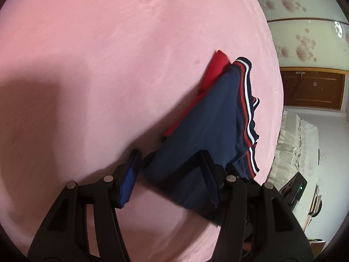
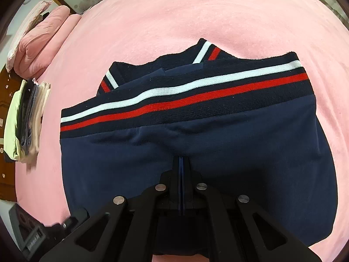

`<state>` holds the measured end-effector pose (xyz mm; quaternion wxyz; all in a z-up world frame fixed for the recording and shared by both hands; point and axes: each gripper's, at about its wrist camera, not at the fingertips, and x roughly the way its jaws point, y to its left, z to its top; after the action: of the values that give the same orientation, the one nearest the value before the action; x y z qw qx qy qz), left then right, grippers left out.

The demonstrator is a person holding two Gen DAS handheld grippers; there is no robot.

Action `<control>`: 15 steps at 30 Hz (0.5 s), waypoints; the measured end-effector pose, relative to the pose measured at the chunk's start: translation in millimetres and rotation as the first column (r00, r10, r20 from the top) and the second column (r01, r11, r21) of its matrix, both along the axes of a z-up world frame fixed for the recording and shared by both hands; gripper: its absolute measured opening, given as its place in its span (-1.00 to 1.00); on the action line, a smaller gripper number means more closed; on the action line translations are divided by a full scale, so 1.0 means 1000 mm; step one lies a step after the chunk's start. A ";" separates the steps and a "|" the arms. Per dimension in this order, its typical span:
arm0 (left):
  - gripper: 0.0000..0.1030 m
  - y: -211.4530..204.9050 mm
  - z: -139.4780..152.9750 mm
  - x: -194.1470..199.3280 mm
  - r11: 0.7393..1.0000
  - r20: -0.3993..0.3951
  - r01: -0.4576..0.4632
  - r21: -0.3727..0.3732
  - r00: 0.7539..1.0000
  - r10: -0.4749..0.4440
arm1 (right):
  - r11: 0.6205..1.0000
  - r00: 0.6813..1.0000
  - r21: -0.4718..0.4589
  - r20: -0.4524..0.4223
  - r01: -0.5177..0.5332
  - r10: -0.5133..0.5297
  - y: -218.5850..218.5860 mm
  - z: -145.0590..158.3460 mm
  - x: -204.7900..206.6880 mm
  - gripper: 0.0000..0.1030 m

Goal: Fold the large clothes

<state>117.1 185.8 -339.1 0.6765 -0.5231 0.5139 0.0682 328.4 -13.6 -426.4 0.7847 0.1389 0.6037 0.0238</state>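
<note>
A navy garment (image 2: 196,152) with a white and red striped hem band (image 2: 174,100) lies folded on the pink bed (image 2: 152,21). My right gripper (image 2: 181,159) is shut, its tips pinching the navy cloth, which puckers toward them. In the left wrist view the same navy garment (image 1: 209,113) lies near the bed's right edge, with a red part (image 1: 214,69) showing beneath it. My left gripper (image 1: 170,154) stands open over the garment's near corner. The cloth lies between the blue pads (image 1: 128,179), against the right finger and apart from the left pad.
A stack of folded clothes (image 2: 26,118) sits at the bed's left edge, with a folded pink quilt (image 2: 41,32) beyond it. A grey device (image 2: 26,235) lies off the bed at lower left. A wooden door (image 1: 314,89) and white furniture (image 1: 305,144) stand past the bed's right edge.
</note>
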 end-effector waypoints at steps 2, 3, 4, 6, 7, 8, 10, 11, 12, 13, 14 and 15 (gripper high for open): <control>0.00 0.001 0.001 0.005 1.000 0.000 0.005 0.007 1.000 -0.005 | 1.000 1.000 -0.003 0.000 0.007 -0.007 0.005 -0.003 0.001 -1.00; 0.00 0.001 0.002 0.008 1.000 -0.004 0.012 0.012 1.000 -0.012 | 1.000 1.000 -0.003 0.000 0.011 -0.011 0.007 -0.004 0.002 -1.00; 0.00 0.001 0.003 0.011 1.000 -0.009 0.023 0.020 1.000 -0.023 | 1.000 1.000 -0.001 0.000 0.018 -0.018 0.009 -0.005 0.002 -1.00; 0.00 -0.001 0.006 0.014 0.999 -0.016 0.039 0.034 0.999 -0.038 | 0.999 0.999 0.004 -0.001 0.032 -0.032 0.010 -0.007 0.001 -1.00; 0.00 -0.003 0.007 0.012 0.998 -0.017 0.047 0.039 0.999 -0.046 | 0.999 0.999 0.007 -0.003 0.040 -0.040 0.012 -0.008 0.001 -1.00; -0.03 -0.004 0.006 0.013 0.998 -0.013 0.053 0.040 0.999 -0.053 | 0.999 0.999 0.009 -0.005 0.047 -0.047 0.014 -0.010 0.001 -1.00; -0.18 -0.006 0.011 0.014 0.996 0.005 0.086 0.037 0.996 -0.087 | 0.998 0.998 0.014 -0.011 0.059 -0.059 0.018 -0.012 0.003 -1.00; -0.29 -0.007 0.013 0.016 0.993 0.004 0.108 0.050 0.994 -0.108 | 0.998 0.998 0.016 -0.013 0.064 -0.064 0.019 -0.011 0.003 -1.00; -0.43 -0.007 0.016 0.015 0.991 0.004 0.117 0.060 0.993 -0.117 | 0.997 0.997 0.020 -0.016 0.072 -0.071 0.021 -0.013 0.003 -1.00; -0.49 -0.007 0.018 0.016 0.990 0.005 0.124 0.068 0.992 -0.124 | 0.996 0.996 0.024 -0.022 0.082 -0.081 0.023 -0.014 0.003 -1.00; -0.59 -0.006 0.020 0.017 0.989 0.007 0.129 0.071 0.991 -0.130 | 0.996 0.996 0.025 -0.025 0.087 -0.087 0.024 -0.016 0.005 -1.00; -0.59 -0.005 0.023 0.016 0.988 0.009 0.137 0.073 0.990 -0.138 | 0.996 0.996 0.023 -0.027 0.090 -0.089 0.024 -0.017 0.006 -1.00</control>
<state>133.2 180.5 -316.6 0.7016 -0.4622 0.5411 0.0361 333.9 10.0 -443.3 0.7755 0.1756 0.6065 -0.0060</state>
